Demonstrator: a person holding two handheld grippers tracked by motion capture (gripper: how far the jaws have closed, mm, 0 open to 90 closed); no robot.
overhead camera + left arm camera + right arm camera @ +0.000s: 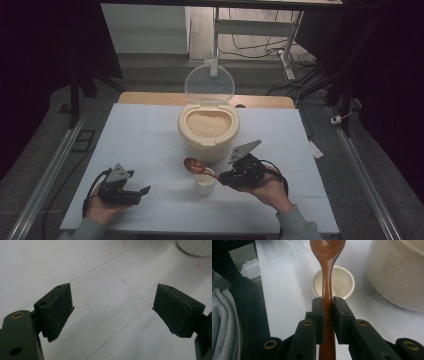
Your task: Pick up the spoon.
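Gripping wooden spoon (327,270) above cup (342,281)

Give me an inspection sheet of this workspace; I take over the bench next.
Surface: white table, bare around the things.
Job's things: wooden spoon above a small cup; bin of grain, lid up.
Clutter: nothing seen.
Grippers: right claw shut on the spoon's handle; left claw open, holding nothing, low over the table.
Cables: one trails from each gripper; more lie on the floor behind.
Surroundings: desk frame behind the table, dark at both sides.
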